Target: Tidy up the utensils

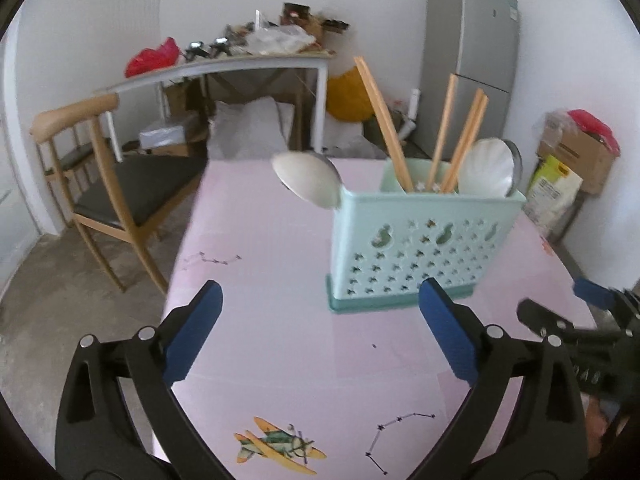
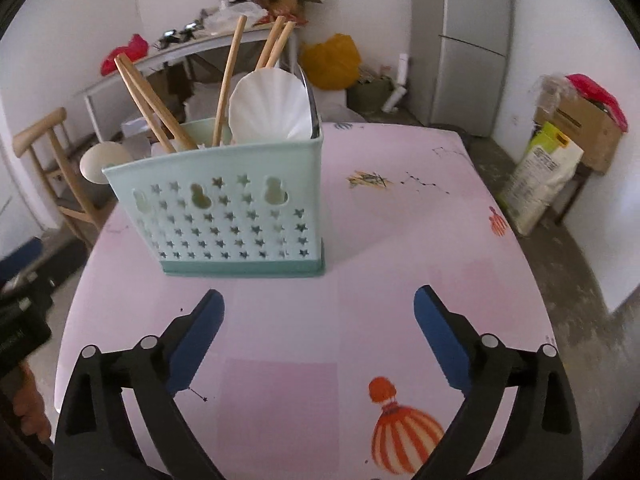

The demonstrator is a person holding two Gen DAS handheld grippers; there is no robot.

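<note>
A mint-green utensil holder (image 1: 420,248) (image 2: 224,208) with star-shaped holes stands upright on the pink table (image 1: 280,320) (image 2: 380,264). Several wooden chopsticks (image 1: 384,120) (image 2: 226,80) lean in it, with a white scalloped ladle (image 1: 486,168) (image 2: 270,106) at its right end and a white spoon (image 1: 308,178) (image 2: 104,160) at its left end. My left gripper (image 1: 320,336) stands open just in front of the holder, nothing between its blue pads. My right gripper (image 2: 318,336) is open too and empty, a little nearer than the holder; it shows at the right edge of the left wrist view (image 1: 580,320).
A wooden chair (image 1: 100,184) (image 2: 48,160) stands left of the table. Behind are a cluttered grey desk (image 1: 224,68) (image 2: 188,48), a grey fridge (image 1: 472,60) (image 2: 476,40), a yellow bag (image 2: 332,60), and a cardboard box (image 1: 576,152) (image 2: 576,128) on the right.
</note>
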